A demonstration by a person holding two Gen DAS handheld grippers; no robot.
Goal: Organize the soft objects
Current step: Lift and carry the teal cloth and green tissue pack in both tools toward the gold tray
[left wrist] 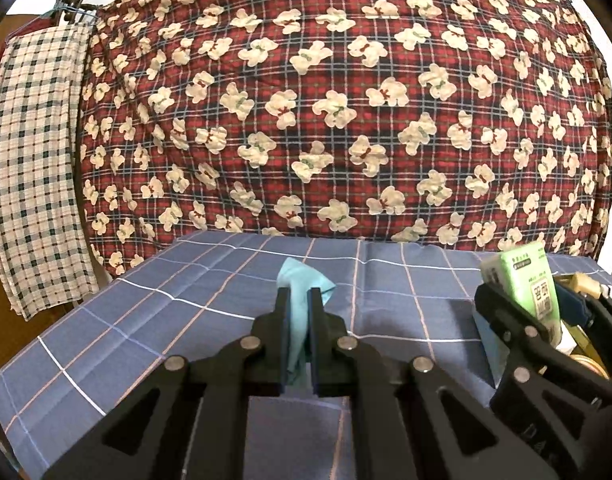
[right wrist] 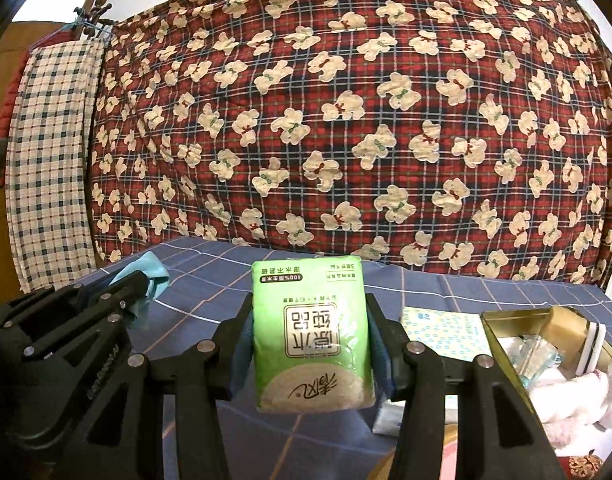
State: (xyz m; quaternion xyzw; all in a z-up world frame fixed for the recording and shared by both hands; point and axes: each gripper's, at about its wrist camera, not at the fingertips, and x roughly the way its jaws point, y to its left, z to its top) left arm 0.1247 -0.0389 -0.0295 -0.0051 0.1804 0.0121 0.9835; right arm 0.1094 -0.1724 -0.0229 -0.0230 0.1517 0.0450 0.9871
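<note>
My left gripper (left wrist: 299, 300) is shut on a light blue cloth (left wrist: 302, 280), which sticks up past the fingertips above the blue checked tablecloth (left wrist: 186, 300). My right gripper (right wrist: 311, 304) is shut on a green tissue pack (right wrist: 312, 328), held upright with its print upside down. In the left wrist view the right gripper (left wrist: 518, 304) with the green pack (left wrist: 522, 280) is at the right. From the right wrist view, the left gripper (right wrist: 142, 284) and its blue cloth (right wrist: 154, 272) are at the left.
A gold tin (right wrist: 502, 336) at the right holds a white-and-pink soft thing (right wrist: 570, 392) and other items. A dotted tissue pack (right wrist: 442, 332) lies beside it. A red plaid bear-print blanket (right wrist: 346, 120) hangs behind the table, a checked cloth (right wrist: 46, 160) to its left.
</note>
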